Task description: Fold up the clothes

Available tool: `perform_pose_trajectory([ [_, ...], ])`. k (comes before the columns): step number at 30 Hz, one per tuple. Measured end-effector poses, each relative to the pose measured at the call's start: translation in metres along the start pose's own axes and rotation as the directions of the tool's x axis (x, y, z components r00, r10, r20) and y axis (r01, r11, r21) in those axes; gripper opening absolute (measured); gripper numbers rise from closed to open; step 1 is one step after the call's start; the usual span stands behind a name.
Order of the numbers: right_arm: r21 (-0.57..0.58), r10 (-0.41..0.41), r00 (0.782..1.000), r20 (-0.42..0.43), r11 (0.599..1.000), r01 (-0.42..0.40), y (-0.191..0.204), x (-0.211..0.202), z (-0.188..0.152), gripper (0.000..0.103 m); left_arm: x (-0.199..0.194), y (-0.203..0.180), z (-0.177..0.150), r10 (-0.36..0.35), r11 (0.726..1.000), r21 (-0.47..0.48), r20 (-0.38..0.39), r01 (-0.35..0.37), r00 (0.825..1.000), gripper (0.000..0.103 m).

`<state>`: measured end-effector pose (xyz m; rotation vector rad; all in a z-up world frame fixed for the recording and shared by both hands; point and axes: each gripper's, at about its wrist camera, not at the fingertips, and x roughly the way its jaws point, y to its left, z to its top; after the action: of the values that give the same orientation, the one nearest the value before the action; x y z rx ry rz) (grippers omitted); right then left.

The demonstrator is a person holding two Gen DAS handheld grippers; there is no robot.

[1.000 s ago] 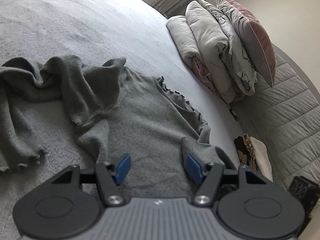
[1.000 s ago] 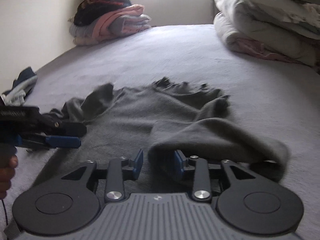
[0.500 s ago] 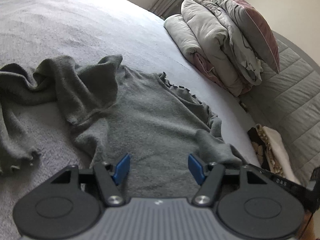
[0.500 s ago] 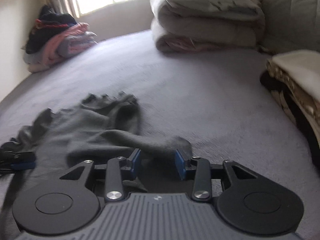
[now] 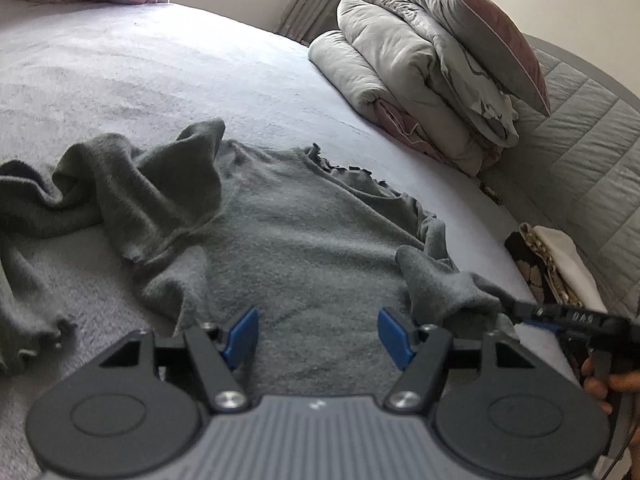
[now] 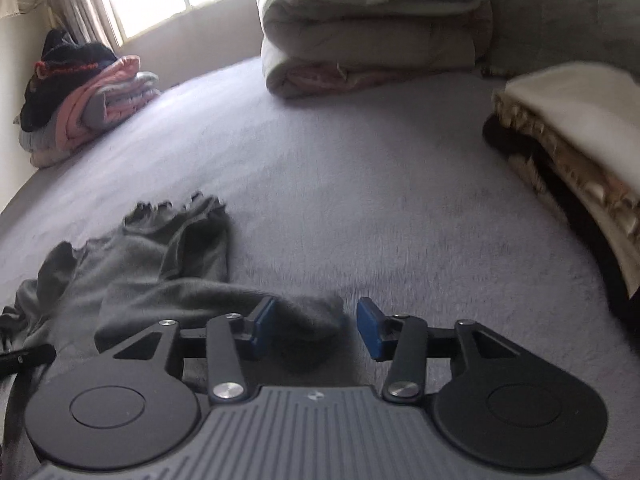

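The grey sweater [image 5: 296, 236] lies spread on the bed [image 5: 168, 64], neckline toward 12 o'clock in the left wrist view, one sleeve bunched at 9 o'clock and the other drawn out toward 4 o'clock.

The left gripper [image 5: 318, 338] hangs over the sweater's lower body with its jaws wide apart, the blue pads clear of the knit and gripping nothing.

The right gripper [image 6: 316, 328] has just been opening its jaws. The cuff end of the right sleeve [image 6: 208, 300] lies between them, against the left pad and well clear of the right one, so it is released rather than pinched.

Folded duvets [image 6: 372, 40] sit at 12 o'clock in the right wrist view, a clothes pile [image 6: 80, 92] at 10 o'clock, and stacked blankets [image 6: 572, 128] at 2 o'clock.
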<state>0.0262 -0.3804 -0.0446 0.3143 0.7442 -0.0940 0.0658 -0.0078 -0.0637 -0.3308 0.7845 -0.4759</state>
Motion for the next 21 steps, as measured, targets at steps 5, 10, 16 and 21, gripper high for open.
perform_pose_trajectory([
  [5, 0.024, 0.004, 1.0, -0.01, 1.0, -0.004, 0.0, 0.012, -0.003, 0.021, 0.0, 0.001, 0.0, -0.005, 1.0, -0.012, 0.001, 0.005, 1.0, 0.068],
  [10, 0.046, -0.073, 0.992, 0.103, 0.997, 0.068, -0.007, -0.009, 0.011, 0.008, 0.0, 0.003, 0.0, -0.01, 1.0, -0.027, 0.001, 0.01, 1.0, 0.068],
  [16, 0.044, -0.281, 0.93, 0.235, 0.959, 0.279, -0.029, -0.043, 0.028, 0.008, 0.001, 0.002, 0.0, -0.008, 1.0, -0.029, -0.001, 0.008, 1.0, 0.068],
  [21, 0.092, -0.426, 0.868, 0.257, 0.905, 0.416, -0.06, -0.059, 0.029, 0.008, 0.001, 0.0, 0.002, 0.0, 1.0, -0.014, -0.005, 0.0, 1.0, 0.068],
])
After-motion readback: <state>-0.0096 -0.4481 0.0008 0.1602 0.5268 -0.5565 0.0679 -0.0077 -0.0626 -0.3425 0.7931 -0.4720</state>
